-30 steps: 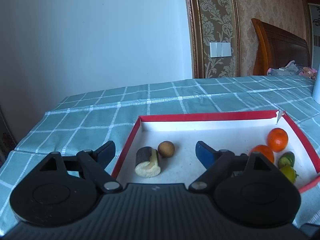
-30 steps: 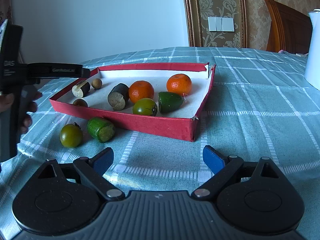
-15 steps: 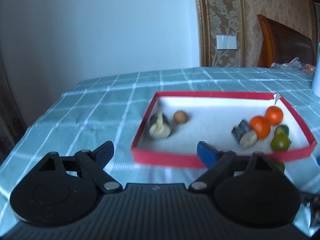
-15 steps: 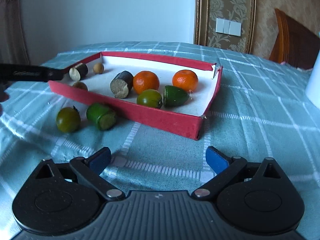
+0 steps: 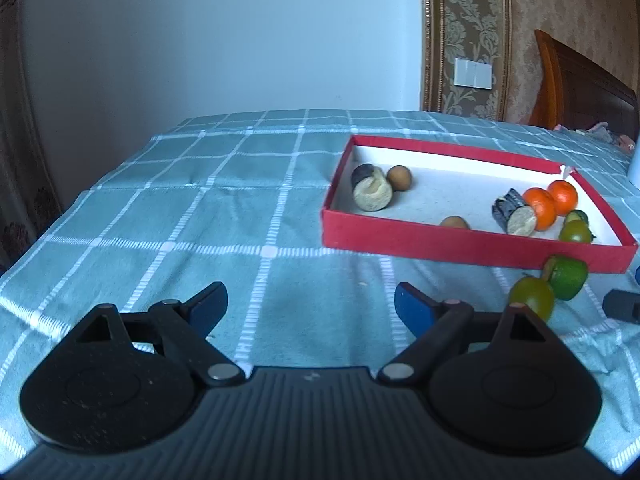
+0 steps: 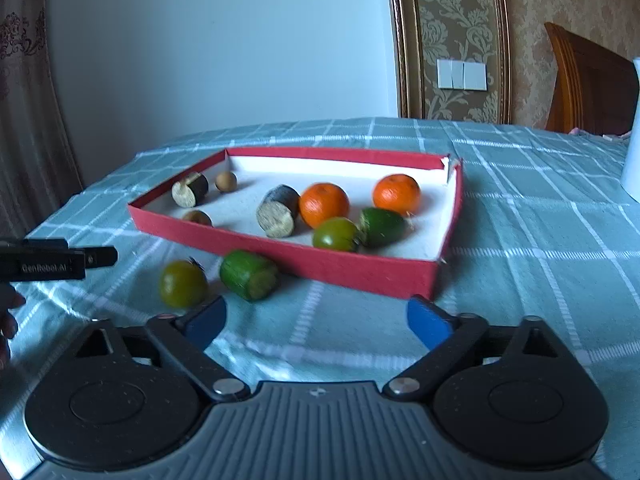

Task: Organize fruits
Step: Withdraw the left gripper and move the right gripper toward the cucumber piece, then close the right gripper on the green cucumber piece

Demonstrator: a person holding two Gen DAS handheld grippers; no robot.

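A red tray point(image 6: 304, 264) point(image 5: 460, 242) with a white floor holds two oranges point(image 6: 324, 205), two dark cut pieces point(image 6: 278, 210), two small brown fruits point(image 6: 226, 181), a green tomato point(image 6: 335, 234) and a green fruit point(image 6: 380, 226). Outside its near wall lie a green tomato point(image 6: 183, 284) point(image 5: 532, 298) and a green cut piece point(image 6: 249, 275) point(image 5: 566, 276). My left gripper point(image 5: 310, 306) is open over bare cloth, left of the tray. My right gripper point(image 6: 316, 318) has its jaws closing slightly, nothing between them, just in front of the two loose green fruits.
A teal checked cloth point(image 5: 200, 208) covers the table. The left gripper's black body point(image 6: 52, 260) and a hand show at the left edge of the right wrist view. A white vessel point(image 6: 632, 152) stands far right. A wooden chair point(image 6: 588, 88) is behind.
The left gripper pulled back out of the tray and moved left, so the tray now sits ahead to its right. The right view shifted closer to the two loose green fruits.
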